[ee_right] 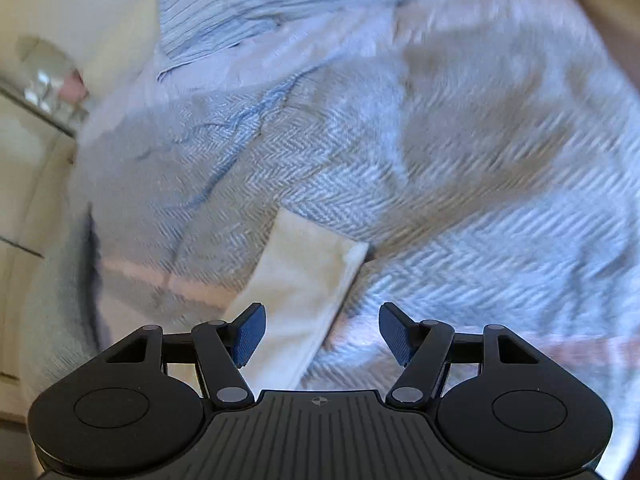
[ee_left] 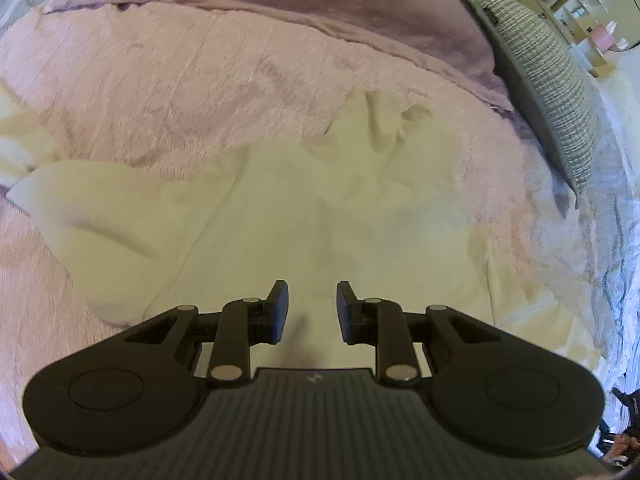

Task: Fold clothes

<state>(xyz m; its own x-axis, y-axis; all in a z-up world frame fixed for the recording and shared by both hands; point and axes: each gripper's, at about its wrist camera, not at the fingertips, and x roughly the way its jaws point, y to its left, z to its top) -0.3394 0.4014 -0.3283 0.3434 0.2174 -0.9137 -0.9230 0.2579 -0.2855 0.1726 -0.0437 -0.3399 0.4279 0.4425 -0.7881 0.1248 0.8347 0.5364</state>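
Observation:
A cream-white garment (ee_left: pixel 280 208) lies spread and wrinkled on a pink fuzzy blanket (ee_left: pixel 152 92) in the left wrist view. My left gripper (ee_left: pixel 312 308) hovers over its near part, open, with nothing between the fingers. In the right wrist view a narrow end of the same cream-white cloth (ee_right: pixel 300 280), a sleeve or a leg, lies on a grey-blue herringbone bedspread (ee_right: pixel 400 208). My right gripper (ee_right: pixel 322 334) is open wide just above that end, the left pad (ee_right: pixel 250 332) over the cloth's edge. The right view is blurred by motion.
A purple blanket (ee_left: pixel 280 4) lies bunched behind the pink one. A grey striped pillow (ee_left: pixel 548 88) leans at the right. A striped blue cloth (ee_right: pixel 224 4) sits at the bed's far end. Furniture with small items (ee_right: pixel 52 80) stands beside the bed at the left.

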